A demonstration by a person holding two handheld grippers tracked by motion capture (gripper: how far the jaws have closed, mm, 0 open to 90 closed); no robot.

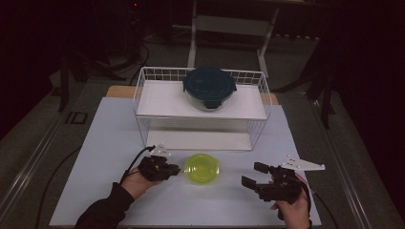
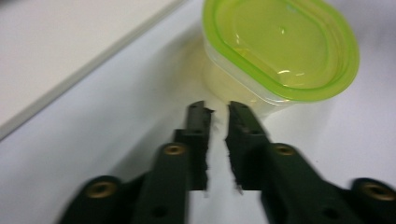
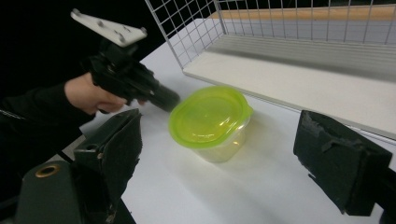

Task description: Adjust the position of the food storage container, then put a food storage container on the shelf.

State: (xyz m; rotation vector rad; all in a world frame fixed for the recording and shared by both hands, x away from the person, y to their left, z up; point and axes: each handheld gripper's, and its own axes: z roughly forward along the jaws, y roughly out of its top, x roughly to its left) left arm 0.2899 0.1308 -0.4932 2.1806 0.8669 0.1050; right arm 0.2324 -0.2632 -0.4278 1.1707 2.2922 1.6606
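Here, the tub (image 1: 202, 169) with the yellow-green lid (image 3: 209, 115) stands on the bench (image 1: 95, 143), just in front of the wire rack (image 1: 143, 95) and between the two grippers. The lid is seated and the clear body below it looks empty.

Handling, as a judgement:
- Weight: light. A thin plastic tub with nothing visible inside will slide or tip under a slight push.
- Stiffness: the wall is thin and likely flexes under a hard squeeze; the lid rim is the stiffest band.
- Surface: smooth, glossy plastic, so probably slippery against the pads. The body tapers toward the base, which favours slipping downward out of a loose grip.
- Fragility: low, but over-squeezing may pop the lid.

Where to take hold: across the body just under the overhanging lid rim, on the two opposite narrow sides, so the rim acts as a stop.

Gripper state:
- The left gripper (image 2: 215, 108) points at the tub's near wall, tips just short of it. Its jaws stand a narrow gap apart with nothing between them, too narrow to span the tub.
- The right gripper (image 3: 219, 154) rests well apart to the right, jaws wide open and empty, wide enough to take the tub.

A lidded glass bowl (image 1: 209, 88) sits on the rack's upper shelf.
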